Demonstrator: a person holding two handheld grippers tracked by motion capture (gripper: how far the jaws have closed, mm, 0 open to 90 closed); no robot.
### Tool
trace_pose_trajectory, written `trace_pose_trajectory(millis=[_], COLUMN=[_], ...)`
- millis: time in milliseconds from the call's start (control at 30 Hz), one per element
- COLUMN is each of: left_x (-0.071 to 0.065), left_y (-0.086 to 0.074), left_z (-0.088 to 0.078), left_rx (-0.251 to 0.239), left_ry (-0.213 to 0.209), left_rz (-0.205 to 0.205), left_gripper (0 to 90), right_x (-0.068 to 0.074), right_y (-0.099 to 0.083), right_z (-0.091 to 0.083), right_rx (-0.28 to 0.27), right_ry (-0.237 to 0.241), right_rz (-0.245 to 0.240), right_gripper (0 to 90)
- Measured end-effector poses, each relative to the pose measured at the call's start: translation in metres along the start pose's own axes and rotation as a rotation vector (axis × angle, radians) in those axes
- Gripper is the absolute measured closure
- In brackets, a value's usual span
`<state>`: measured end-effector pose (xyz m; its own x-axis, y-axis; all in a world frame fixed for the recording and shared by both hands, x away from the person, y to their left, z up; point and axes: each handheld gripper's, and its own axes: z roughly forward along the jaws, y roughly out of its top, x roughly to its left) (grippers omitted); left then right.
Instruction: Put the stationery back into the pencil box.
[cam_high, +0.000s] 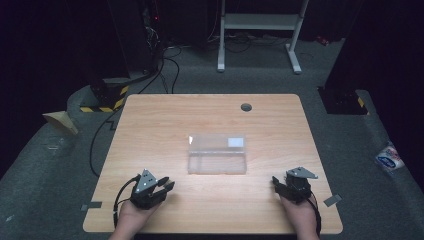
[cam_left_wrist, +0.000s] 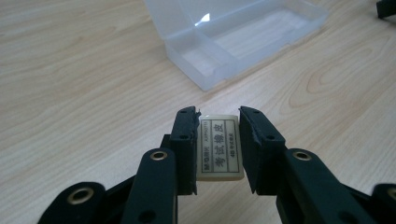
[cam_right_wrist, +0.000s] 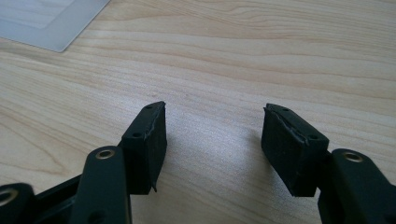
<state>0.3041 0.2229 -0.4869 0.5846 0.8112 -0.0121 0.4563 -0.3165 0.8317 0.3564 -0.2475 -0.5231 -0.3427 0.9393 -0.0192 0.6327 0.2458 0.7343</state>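
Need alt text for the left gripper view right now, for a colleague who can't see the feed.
The left gripper has its two black jaws closed on a small cream eraser with a printed label, just above the wooden table. Beyond it lies an open clear plastic box, its compartments looking empty.

Dark room, grey carpet floor (cam_high: 210, 80), wood bench (cam_high: 165, 120), white frame (cam_high: 260, 22) behind, black cables (cam_high: 170, 65), hazard-striped base (cam_high: 107, 97) left
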Motion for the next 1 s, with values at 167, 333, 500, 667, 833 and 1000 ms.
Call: trace_pose_trajectory(millis=[167,333,500,667,833,1000], left_x=[0.001,-0.002,-0.007,-0.012,-0.015,-0.017], left_y=[0.007,0.015,0.025,0.034,0.044,0.055], left_z=[0.004,0.011,0.017,0.025,0.033,0.042], left_rx=[-0.016,-0.013,-0.014,-0.014,-0.010,0.001], left_ry=[0.006,0.010,0.008,0.011,0.009,0.026], left_rz=[-0.008,-0.009,-0.002,-0.011,-0.039,-0.033], left_gripper=[67.6,67.6,67.7,67.8,67.9,67.9], right_x=[0.000,0.000,0.000,0.000,0.000,0.000], right_y=[0.000,0.000,0.000,0.000,0.000,0.000], right_z=[0.000,0.000,0.001,0.001,0.001,0.001], right_rx=[0.000,0.001,-0.003,-0.003,-0.004,-0.004], right_ry=[0.000,0.005,0.002,0.002,0.002,0.001], right_rz=[0.000,-0.001,-0.002,-0.001,-0.002,-0.006], right_gripper=[40.1,40.1,40.2,40.2,40.2,40.2])
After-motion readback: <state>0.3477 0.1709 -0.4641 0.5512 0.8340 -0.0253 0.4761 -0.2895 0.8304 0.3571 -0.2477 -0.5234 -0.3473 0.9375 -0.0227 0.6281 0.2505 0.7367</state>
